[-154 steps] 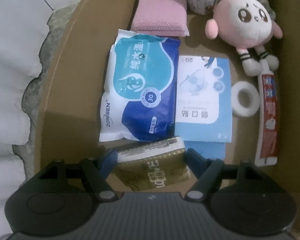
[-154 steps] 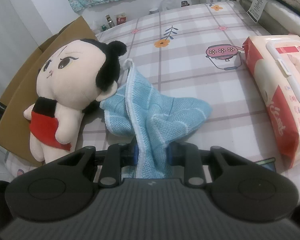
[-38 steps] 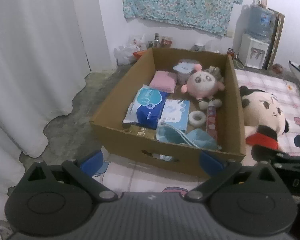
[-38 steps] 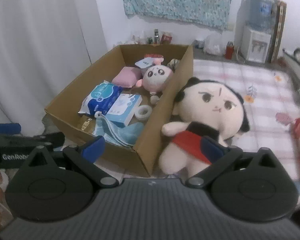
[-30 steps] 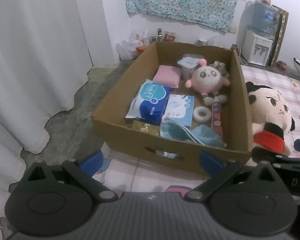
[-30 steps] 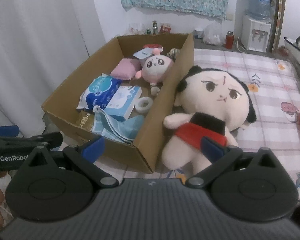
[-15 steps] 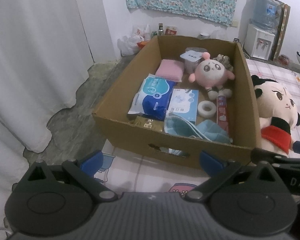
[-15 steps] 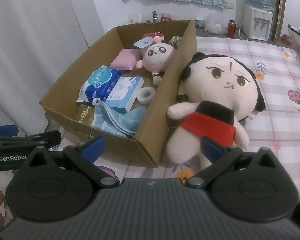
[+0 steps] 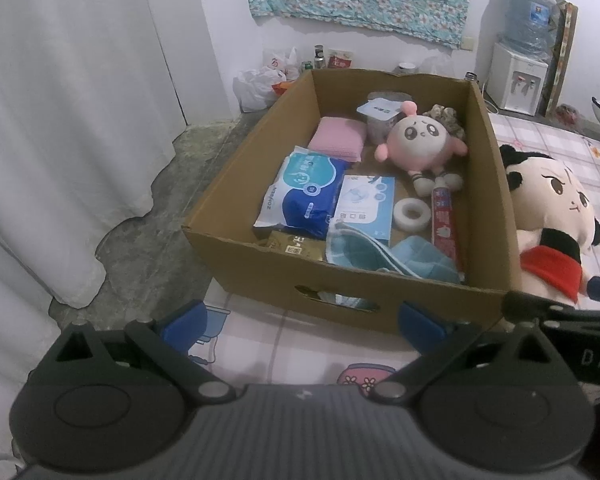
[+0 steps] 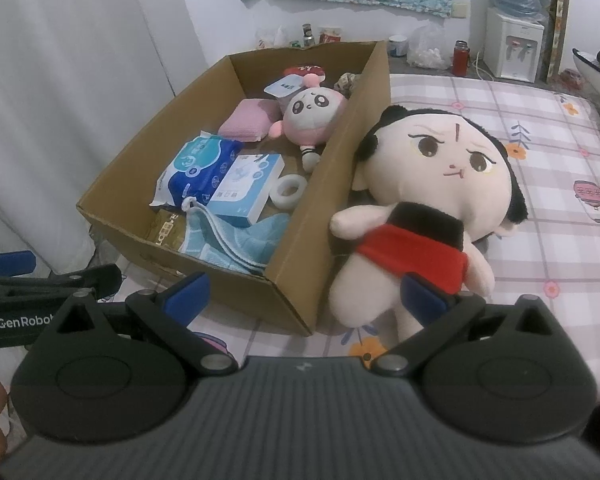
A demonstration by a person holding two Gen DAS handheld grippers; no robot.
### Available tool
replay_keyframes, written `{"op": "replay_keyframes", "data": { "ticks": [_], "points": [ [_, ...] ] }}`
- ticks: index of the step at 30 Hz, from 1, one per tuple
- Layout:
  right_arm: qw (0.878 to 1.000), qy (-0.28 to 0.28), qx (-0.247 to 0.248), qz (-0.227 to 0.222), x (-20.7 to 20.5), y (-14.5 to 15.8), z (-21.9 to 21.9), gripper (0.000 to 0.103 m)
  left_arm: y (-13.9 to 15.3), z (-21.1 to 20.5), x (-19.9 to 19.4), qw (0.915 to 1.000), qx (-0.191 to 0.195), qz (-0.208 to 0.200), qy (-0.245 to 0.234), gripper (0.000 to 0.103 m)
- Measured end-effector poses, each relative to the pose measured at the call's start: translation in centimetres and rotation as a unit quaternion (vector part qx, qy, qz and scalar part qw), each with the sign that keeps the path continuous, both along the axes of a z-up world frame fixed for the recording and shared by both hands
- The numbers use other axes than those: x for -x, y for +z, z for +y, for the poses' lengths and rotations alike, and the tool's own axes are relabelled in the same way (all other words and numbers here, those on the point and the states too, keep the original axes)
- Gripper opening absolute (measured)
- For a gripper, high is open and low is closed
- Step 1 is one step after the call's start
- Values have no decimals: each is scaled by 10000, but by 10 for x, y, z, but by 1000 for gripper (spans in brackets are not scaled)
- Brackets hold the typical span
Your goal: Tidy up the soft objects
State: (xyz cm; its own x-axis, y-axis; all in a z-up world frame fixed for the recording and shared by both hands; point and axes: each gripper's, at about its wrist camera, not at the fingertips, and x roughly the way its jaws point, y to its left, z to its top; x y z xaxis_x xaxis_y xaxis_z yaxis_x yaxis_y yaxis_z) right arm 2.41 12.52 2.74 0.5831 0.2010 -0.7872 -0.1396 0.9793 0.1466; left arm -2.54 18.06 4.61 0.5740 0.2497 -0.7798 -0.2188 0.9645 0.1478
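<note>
Left tool (image 9: 302,322): spread wide, holding nothing, hovering short of the box's near wall.
Right tool (image 10: 304,290): spread just as wide, empty, aimed at the gap between box corner and doll; probably lined up for the doll as next pick.
Cardboard box (image 9: 340,276): set on the mattress edge, open top facing up, so drops from above land inside.
Blue towel (image 9: 392,258): bunched in the near right corner of the box, partly over the blue-white carton (image 9: 366,204); looks dropped, not folded.
Flat packs: wipes pack (image 9: 300,194) and pink sponge (image 9: 338,139) lying flat along the left side, likely to save floor space.
Pink plush (image 9: 418,142): at the back of the box, legs toward the tape roll (image 9: 410,212) and toothpaste tube (image 9: 444,224).
Black-haired doll (image 10: 432,200): outside the box, on its back, leaning against the right wall; judged the remaining soft item.
Mattress (image 10: 552,152): checked sheet with flower and pot prints, soft, likely to sag under the box.
Room: white curtain at left, bare concrete floor (image 9: 140,216), floral cloth on the wall, water dispenser (image 9: 518,76) in the far corner.
</note>
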Motion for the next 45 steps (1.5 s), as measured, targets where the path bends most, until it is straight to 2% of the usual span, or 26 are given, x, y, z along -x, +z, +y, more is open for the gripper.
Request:
{"op": "replay_keyframes", "data": {
  "ticks": [45],
  "points": [
    [10000, -59, 26, 5, 3, 1, -1, 102, 0, -2, 1, 10000, 5, 7, -18, 102]
  ]
}}
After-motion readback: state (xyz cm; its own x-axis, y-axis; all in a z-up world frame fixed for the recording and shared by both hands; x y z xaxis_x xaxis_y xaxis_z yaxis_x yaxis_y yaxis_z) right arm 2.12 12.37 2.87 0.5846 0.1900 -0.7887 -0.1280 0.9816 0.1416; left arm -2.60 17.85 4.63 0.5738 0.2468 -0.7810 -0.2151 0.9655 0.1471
